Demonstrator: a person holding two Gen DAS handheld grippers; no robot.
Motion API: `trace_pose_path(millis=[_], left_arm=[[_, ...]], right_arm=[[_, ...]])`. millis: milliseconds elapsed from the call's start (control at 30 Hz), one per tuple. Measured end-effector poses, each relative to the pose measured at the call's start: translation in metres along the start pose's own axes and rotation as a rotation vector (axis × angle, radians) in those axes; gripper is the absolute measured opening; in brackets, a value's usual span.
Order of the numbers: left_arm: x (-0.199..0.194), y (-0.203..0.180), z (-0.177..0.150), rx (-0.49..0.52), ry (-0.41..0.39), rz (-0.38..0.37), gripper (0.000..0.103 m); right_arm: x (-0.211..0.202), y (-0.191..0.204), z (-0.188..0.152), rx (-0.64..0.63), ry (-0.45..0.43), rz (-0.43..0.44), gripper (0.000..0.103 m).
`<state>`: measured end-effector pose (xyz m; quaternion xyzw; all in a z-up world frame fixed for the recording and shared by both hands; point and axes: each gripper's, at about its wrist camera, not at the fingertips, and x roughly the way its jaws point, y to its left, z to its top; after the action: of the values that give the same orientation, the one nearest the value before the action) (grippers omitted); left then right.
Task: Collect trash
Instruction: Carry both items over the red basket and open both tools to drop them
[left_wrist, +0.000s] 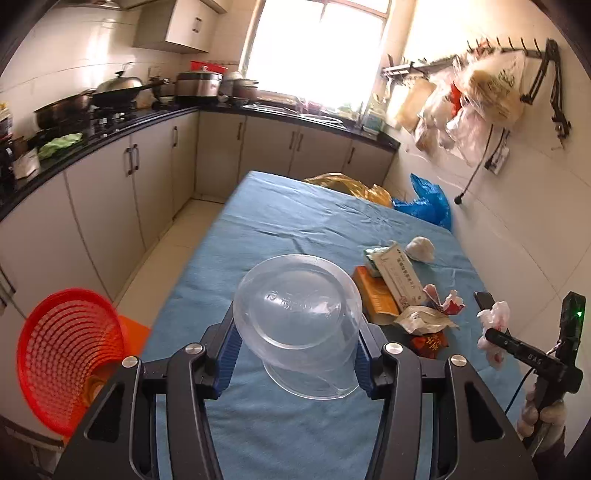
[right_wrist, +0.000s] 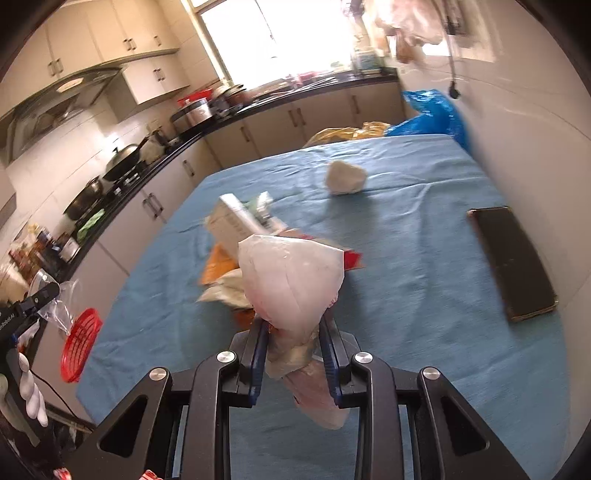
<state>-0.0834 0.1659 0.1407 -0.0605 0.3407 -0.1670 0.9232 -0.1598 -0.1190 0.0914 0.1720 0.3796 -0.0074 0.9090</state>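
Listing from the left: red mesh basket, tipped with its mouth toward the camera, off the left edge of the table beside the pale cabinets; blue-covered table running away toward the window

Left gripper: fingers clamped on a clear plastic container, held upside down above the cloth, blue pads pressed against both its sides

Trash pile, right of the container on the cloth: orange carton lying flat, white printed box resting across it, green-and-white packet at its far end, crumpled foil wrapper and red wrapper at the near end, all touching or overlapping; white crumpled wad lies apart, farther back

Right gripper: closed on a white plastic bag, bunched between the pads and raised above the pile

Dark phone flat near the right edge of the table; blue bag and yellow bag beyond the far end
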Motion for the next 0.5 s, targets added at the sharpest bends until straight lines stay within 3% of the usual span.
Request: trace_pose_path(millis=[200,500], left_arm=[[-0.031,0.041,-0.009,-0.044,-0.041,0.075,0.052],[-0.059,0.124,-0.025,-0.187,-0.067,0.162,0.052]], right_arm=[[0.011,0.046,-0.008,-0.071,0.028,0.051,0.029],[0.04,0.129,-0.021,-0.204,0.092,0.133,0.029]])
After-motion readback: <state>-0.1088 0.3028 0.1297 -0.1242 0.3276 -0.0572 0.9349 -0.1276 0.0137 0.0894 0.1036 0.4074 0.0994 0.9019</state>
